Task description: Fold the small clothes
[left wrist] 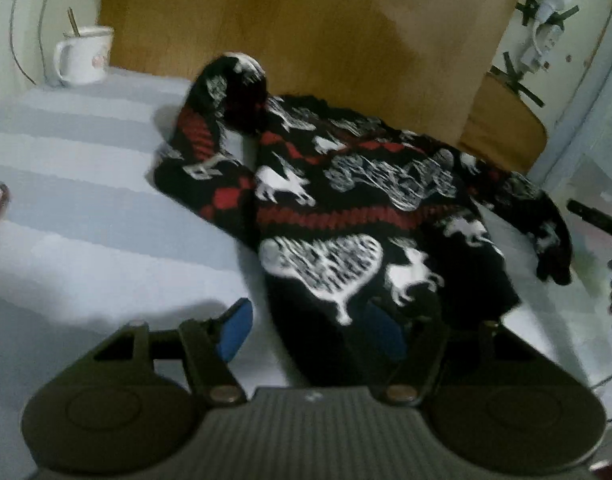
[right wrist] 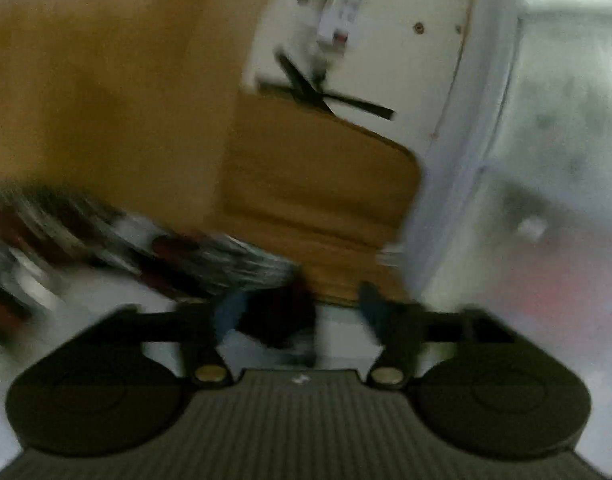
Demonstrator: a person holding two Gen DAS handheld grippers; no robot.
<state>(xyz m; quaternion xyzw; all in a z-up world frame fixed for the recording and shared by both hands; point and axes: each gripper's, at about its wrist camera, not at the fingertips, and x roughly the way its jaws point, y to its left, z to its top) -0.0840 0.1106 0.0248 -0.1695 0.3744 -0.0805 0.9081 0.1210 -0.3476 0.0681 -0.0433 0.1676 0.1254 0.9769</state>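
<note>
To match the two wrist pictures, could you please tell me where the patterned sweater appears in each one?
Left wrist: the sweater fills the centre and right of the picture, spread on the pale surface, its near hem between the open left gripper fingers.
Right wrist: the sweater is a blurred band at lower left, its dark end between the open right gripper fingers.
Shared landmark: the brown board behind it.

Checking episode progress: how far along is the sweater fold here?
Done: the patterned sweater lies spread on the pale striped sheet, one sleeve bent back towards the body. In hand: nothing; left gripper at its hem and right gripper by a dark cuff, jaws open. Left: sleeves and body folds.
</note>
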